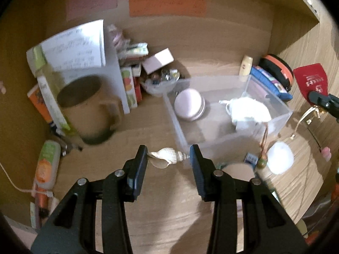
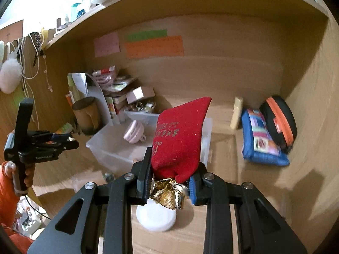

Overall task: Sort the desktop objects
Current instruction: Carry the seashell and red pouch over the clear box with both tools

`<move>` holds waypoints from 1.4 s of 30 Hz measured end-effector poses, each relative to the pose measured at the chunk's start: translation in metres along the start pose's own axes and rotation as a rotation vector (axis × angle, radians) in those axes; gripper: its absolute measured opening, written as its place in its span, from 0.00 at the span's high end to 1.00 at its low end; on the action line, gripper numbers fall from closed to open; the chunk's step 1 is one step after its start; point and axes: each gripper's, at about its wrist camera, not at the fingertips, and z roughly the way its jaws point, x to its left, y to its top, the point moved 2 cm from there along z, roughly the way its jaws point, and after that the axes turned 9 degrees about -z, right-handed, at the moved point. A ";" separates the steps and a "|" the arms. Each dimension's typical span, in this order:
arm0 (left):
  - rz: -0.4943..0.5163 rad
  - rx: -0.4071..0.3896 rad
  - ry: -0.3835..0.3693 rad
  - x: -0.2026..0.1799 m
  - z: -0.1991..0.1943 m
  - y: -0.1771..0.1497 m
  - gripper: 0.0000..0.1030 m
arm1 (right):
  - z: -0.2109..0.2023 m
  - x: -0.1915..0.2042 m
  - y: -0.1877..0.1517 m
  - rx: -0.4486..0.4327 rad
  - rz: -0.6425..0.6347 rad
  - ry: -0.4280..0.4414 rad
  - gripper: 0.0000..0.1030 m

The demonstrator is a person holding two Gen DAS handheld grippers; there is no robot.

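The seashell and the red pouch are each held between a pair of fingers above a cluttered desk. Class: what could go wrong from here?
1. The seashell is pinched only at its two ends by the left gripper; the narrow tip could slip, dropping it beside the clear bin.
2. The red pouch is gripped low by the right gripper, so it may flop and hide the bin.

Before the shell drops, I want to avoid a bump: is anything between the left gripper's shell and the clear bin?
Nothing visible blocks it. The cream spiral seashell, held in the left gripper, sits just short of the clear plastic bin's near wall. Inside, bare floor shows between the round pink tin and white cloth pouch.
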 end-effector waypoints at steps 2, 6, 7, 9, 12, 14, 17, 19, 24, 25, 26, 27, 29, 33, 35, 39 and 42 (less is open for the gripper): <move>0.011 -0.014 -0.009 -0.007 -0.003 0.009 0.61 | 0.003 0.000 0.006 -0.008 -0.008 0.006 0.76; 0.038 -0.040 -0.018 -0.020 -0.004 0.024 0.61 | 0.013 -0.002 0.020 -0.024 -0.027 0.023 0.76; 0.044 -0.045 -0.024 -0.024 -0.003 0.028 0.61 | 0.015 -0.002 0.023 -0.027 -0.030 0.027 0.76; 0.049 -0.050 -0.032 -0.030 -0.001 0.033 0.61 | 0.021 -0.002 0.030 -0.035 -0.034 0.041 0.76; 0.059 -0.048 -0.047 -0.039 0.005 0.041 0.61 | 0.031 0.000 0.039 -0.039 -0.040 0.055 0.76; 0.065 -0.041 -0.056 -0.044 0.010 0.044 0.61 | 0.038 0.000 0.042 -0.036 -0.036 0.070 0.76; 0.073 -0.030 -0.066 -0.050 0.017 0.047 0.61 | 0.051 0.003 0.046 -0.028 -0.032 0.097 0.76; 0.075 -0.023 -0.072 -0.052 0.021 0.048 0.61 | 0.061 0.006 0.047 -0.020 -0.029 0.122 0.76; 0.081 0.000 -0.080 -0.056 0.035 0.051 0.61 | 0.084 0.017 0.049 0.016 -0.041 0.165 0.76; 0.081 0.004 -0.078 -0.056 0.037 0.050 0.61 | 0.089 0.019 0.049 0.025 -0.047 0.171 0.76; 0.082 0.012 -0.079 -0.056 0.041 0.050 0.61 | 0.094 0.022 0.048 0.035 -0.053 0.177 0.76; 0.083 0.017 -0.078 -0.055 0.043 0.050 0.61 | 0.100 0.024 0.047 0.047 -0.057 0.184 0.76; 0.083 0.034 -0.074 -0.055 0.050 0.050 0.61 | 0.109 0.028 0.044 0.067 -0.063 0.198 0.76; 0.078 0.063 -0.072 -0.053 0.061 0.047 0.61 | 0.129 0.034 0.033 0.122 -0.077 0.221 0.76; 0.078 0.076 -0.071 -0.053 0.065 0.046 0.61 | 0.136 0.036 0.028 0.145 -0.083 0.228 0.76; 0.086 0.104 -0.067 -0.053 0.075 0.044 0.61 | 0.148 0.037 0.021 0.182 -0.088 0.230 0.76; 0.097 0.125 -0.065 -0.054 0.083 0.041 0.61 | 0.153 0.036 0.016 0.202 -0.090 0.232 0.76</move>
